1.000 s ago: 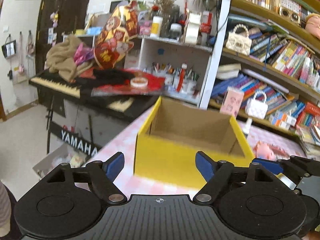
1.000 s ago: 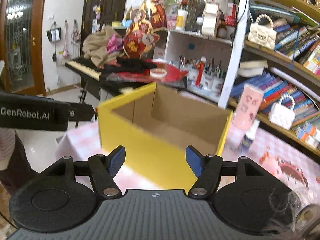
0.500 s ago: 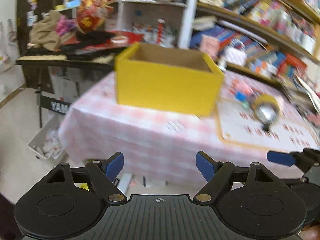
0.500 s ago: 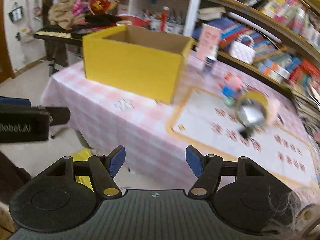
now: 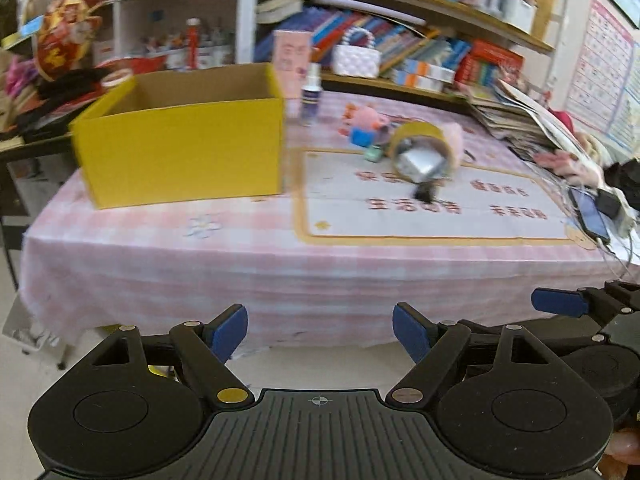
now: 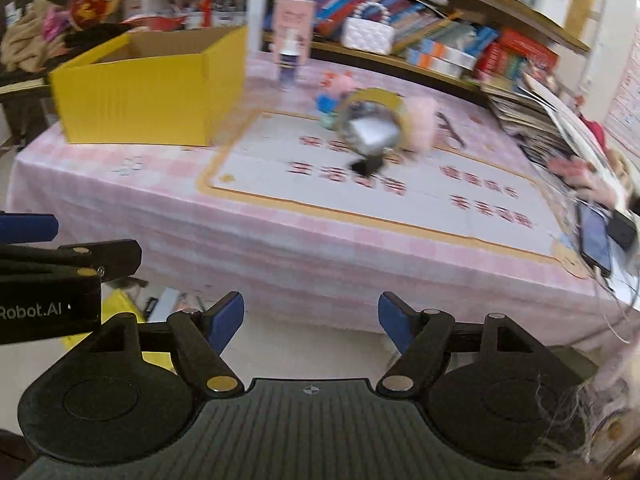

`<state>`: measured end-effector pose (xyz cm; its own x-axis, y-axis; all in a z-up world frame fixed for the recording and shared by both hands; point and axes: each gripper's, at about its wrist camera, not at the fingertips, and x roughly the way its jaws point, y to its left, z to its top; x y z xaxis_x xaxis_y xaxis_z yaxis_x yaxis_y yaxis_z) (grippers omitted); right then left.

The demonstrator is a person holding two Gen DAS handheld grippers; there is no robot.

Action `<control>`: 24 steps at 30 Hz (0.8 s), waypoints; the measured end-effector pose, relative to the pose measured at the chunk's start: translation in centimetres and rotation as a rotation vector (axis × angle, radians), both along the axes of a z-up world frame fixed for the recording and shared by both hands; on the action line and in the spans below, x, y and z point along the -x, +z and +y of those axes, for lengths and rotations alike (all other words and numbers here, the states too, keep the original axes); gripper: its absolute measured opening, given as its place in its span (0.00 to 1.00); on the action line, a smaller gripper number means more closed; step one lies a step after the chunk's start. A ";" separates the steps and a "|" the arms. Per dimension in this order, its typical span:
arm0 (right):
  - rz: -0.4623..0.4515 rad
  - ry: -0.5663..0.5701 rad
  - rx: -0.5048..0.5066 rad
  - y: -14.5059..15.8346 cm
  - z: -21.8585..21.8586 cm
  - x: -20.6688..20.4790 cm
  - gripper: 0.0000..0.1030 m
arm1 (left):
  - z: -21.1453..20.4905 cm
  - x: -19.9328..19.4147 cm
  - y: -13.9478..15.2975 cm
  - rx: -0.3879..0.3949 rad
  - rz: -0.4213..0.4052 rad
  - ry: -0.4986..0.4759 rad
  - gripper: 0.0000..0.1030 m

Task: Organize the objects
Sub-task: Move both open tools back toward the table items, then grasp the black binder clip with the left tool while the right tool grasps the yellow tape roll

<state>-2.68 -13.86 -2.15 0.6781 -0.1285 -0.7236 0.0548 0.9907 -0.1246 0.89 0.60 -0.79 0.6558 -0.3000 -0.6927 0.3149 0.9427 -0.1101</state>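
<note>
Both my claws, left claw [image 5: 320,334] and right claw [image 6: 311,326], gape empty short of the counter [image 5: 280,264]. The yellow box [image 5: 180,152] stands counter-left; tape roll [image 5: 420,152] and pig toy [image 5: 366,122] lie beside it.

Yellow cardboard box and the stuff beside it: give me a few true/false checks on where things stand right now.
1. The yellow cardboard box stands open-topped on the pink checked tablecloth. True.
2. The left hand-held gripper is shut on the pink pig plush toy. False: its jaws are open and empty, short of the table.
3. The yellow tape roll lies inside the box. False: it sits outside, on the white mat.
4. The right hand-held gripper is open and holds nothing. True.
5. A small spray bottle stands upright beside the box. True.
</note>
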 end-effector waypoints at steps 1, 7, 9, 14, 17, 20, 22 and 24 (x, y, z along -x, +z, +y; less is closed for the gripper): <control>0.003 -0.012 0.003 -0.1 -0.8 0.0 0.71 | -0.8 -0.3 -0.1 0.002 0.004 -0.011 0.80; 0.033 -0.094 -0.025 -0.4 -5.6 -1.3 0.71 | -5.1 -2.1 -0.3 -0.010 0.013 -0.059 0.80; 0.041 -0.110 -0.035 -0.5 -7.1 -2.2 0.71 | -6.3 -2.9 -0.4 -0.015 0.015 -0.059 0.80; 0.039 -0.134 -0.049 -0.6 -10.2 -4.4 0.72 | -8.8 -5.5 -0.3 -0.015 0.022 -0.036 0.79; 0.027 -0.150 -0.061 -0.7 -12.1 -5.7 0.72 | -10.2 -6.7 -0.2 -0.021 0.000 -0.033 0.79; 0.012 -0.169 -0.076 -0.7 -14.0 -6.9 0.72 | -11.6 -8.2 -0.3 -0.041 -0.016 -0.037 0.78; 0.001 -0.180 -0.081 -0.7 -15.0 -7.7 0.72 | -12.5 -9.1 -0.5 -0.049 -0.021 -0.039 0.71; -0.015 -0.192 -0.083 -0.7 -16.1 -8.4 0.72 | -13.4 -10.0 -0.7 -0.058 -0.025 -0.046 0.65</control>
<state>5.70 -29.99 -2.83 0.6575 -0.1969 -0.7273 0.2447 0.9687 -0.0410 10.89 -12.78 -1.49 0.6596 -0.2899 -0.6935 0.3596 0.9319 -0.0475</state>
